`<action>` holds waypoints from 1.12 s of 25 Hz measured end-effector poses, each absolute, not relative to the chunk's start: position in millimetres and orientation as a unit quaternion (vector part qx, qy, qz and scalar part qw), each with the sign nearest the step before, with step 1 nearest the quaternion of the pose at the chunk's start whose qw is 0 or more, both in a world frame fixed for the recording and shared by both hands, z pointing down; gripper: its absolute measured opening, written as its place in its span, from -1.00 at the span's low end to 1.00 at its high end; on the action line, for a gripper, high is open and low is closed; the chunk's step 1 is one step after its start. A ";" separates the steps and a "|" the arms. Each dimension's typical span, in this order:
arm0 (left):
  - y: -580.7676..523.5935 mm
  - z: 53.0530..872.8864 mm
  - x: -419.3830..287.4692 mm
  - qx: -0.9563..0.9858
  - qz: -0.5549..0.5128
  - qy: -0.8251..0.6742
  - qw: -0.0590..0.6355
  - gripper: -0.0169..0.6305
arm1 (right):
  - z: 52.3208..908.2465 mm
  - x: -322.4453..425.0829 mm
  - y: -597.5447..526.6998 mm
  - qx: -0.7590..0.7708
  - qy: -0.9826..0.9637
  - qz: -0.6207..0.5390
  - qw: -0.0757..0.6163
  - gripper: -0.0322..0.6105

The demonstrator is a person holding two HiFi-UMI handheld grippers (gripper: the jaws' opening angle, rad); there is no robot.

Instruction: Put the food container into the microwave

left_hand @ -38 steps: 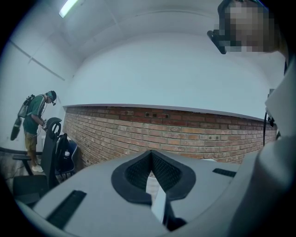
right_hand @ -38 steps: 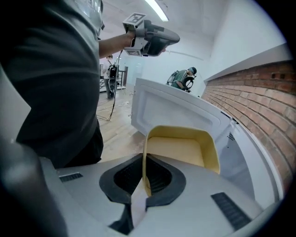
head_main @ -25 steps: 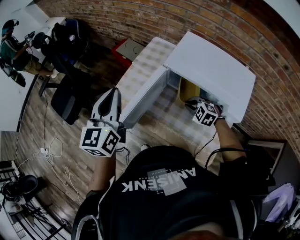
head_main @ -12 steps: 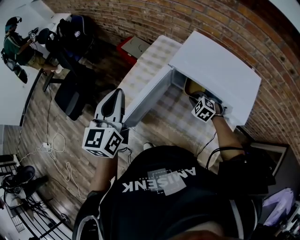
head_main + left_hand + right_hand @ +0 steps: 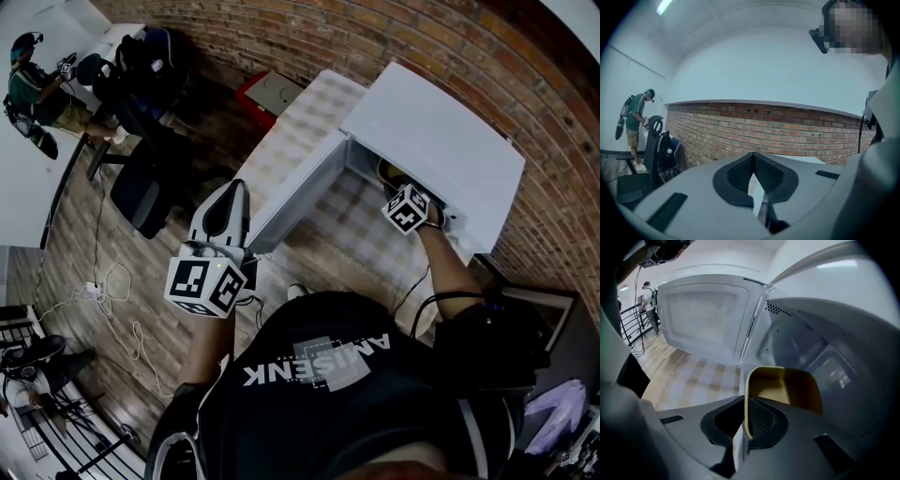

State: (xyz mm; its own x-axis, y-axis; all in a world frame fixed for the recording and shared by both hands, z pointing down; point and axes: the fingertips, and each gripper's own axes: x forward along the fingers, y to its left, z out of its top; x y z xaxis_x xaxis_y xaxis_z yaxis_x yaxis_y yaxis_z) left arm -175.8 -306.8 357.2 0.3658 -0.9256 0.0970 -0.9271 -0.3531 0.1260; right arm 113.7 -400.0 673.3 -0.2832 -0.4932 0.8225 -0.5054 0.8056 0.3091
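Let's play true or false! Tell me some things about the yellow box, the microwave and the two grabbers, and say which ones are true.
1. The microwave door is open. True.
2. The right gripper pinches the container by its rim. True.
3. The left gripper holds the container too. False: its jaws are together with nothing in them, away from the microwave.
4. The container is red. False: it is yellow.
5. The container lies on the floor. False: it is inside the microwave's opening.

Right tongs [image 5: 743, 405] pinch the container [image 5: 787, 389] wall; left tongs [image 5: 753, 161] closed, empty.
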 end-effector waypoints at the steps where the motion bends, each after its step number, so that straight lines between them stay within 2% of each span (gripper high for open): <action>1: -307.0 357.3 -176.1 0.823 0.005 -0.563 0.080 -0.91 | 674.7 114.8 -401.9 0.316 -0.799 0.010 0.512 -0.76; 13: -308.8 358.0 -186.4 0.815 0.007 -0.574 0.081 -0.91 | 690.6 115.5 -416.3 0.331 -0.788 0.029 0.518 -0.76; 28: -311.1 358.5 -190.8 0.817 0.002 -0.571 0.084 -0.91 | 693.4 121.6 -421.5 0.356 -0.763 -0.003 0.539 -0.74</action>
